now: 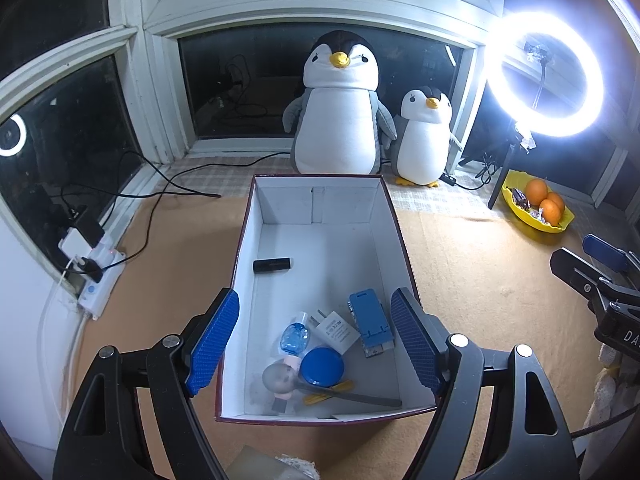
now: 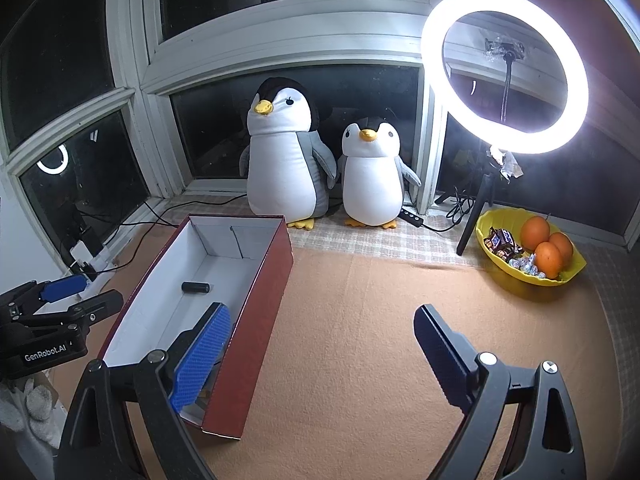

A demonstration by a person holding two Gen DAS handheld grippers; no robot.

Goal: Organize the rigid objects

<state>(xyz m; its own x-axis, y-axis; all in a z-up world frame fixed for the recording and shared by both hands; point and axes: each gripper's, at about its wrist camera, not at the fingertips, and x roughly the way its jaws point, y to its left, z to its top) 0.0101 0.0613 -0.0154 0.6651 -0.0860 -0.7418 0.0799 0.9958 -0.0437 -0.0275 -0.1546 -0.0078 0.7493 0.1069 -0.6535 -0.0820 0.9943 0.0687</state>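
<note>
A dark red box [image 1: 404,248] with white inside stands on the tan mat. Its near end holds a blue phone stand [image 1: 370,322], a white charger [image 1: 338,330], a small clear blue bottle [image 1: 295,338], a round blue lid [image 1: 322,366] and a metal spoon [image 1: 280,378]. A black cylinder [image 1: 272,265] lies alone further back. My left gripper [image 1: 316,344] hangs open above the box's near end, nothing between its pads. In the right wrist view the same box [image 2: 260,320] is at left. My right gripper [image 2: 320,360] stands open and empty over bare mat beside it.
Two plush penguins [image 2: 286,160] sit against the window behind the box. A lit ring light [image 2: 506,70] on a tripod stands at the back right, beside a yellow bowl [image 2: 520,276] of oranges and sweets. A power strip [image 1: 98,280] and cables lie at left.
</note>
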